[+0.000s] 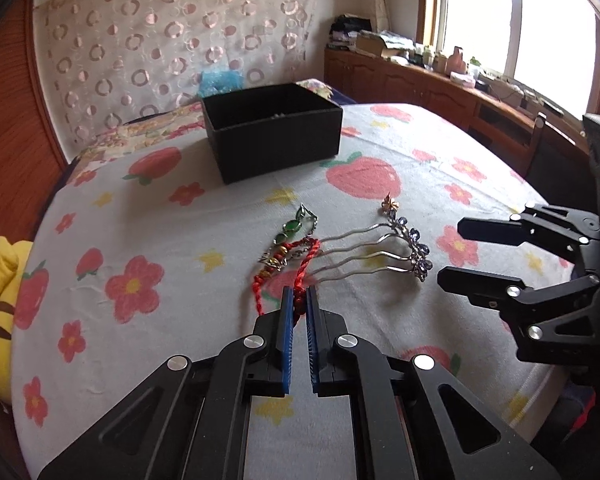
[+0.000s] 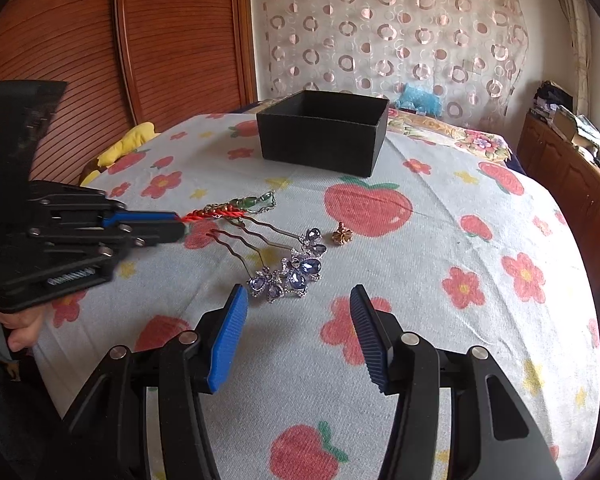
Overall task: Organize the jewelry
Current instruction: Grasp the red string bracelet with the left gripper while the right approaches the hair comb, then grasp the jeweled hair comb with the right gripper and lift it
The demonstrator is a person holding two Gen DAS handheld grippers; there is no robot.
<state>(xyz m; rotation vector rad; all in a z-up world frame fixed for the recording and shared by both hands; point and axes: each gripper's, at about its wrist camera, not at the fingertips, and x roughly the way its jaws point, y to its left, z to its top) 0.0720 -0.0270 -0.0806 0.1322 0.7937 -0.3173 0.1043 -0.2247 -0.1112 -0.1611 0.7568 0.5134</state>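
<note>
- Left wrist view: left gripper (image 1: 299, 294) sits at 6 o'clock with its blue pads (image 1: 287, 340) nearly together, pinched on the red cord bracelet (image 1: 296, 276).
- Cord runs out from between the pads toward 12 o'clock and onto the bedspread (image 1: 180, 240); its beaded part lies just past the tips.
- Green-stone piece (image 1: 296, 226) lies at the far end of the bracelet, touching or tangled with it, can't separate the two.
- Purple-gem hairpins (image 1: 380, 252) lie at 1 o'clock from the tips, wavy metal prongs pointing at the bracelet, gem heads toward 3 o'clock. Prong tips reach the cord; contact unclear.
- Small gold flower piece (image 1: 389, 202) sits just beyond the hairpins, apart from the rest.
- Black open box (image 1: 276, 136) at 12 o'clock, well apart from the jewelry. Inside mostly dark, contents not readable.
- Right gripper (image 1: 452, 254) enters at 3 o'clock, fingers spread apart, nothing between them.
- Right wrist view: right gripper (image 2: 296, 292) at 6 o'clock, wide open, holding nothing; the hairpins' (image 2: 288, 272) gem heads lie just ahead of the tips, closer to the left-hand pad.
- Left gripper (image 2: 178, 224) comes in from 9 o'clock, closed on the bracelet's (image 2: 216, 213) end.
- Green piece (image 2: 252, 202) at the bracelet's far end, gold flower (image 2: 342, 235) at 1 o'clock of the hairpins.
- Box (image 2: 324, 136) at 12 o'clock.
</note>
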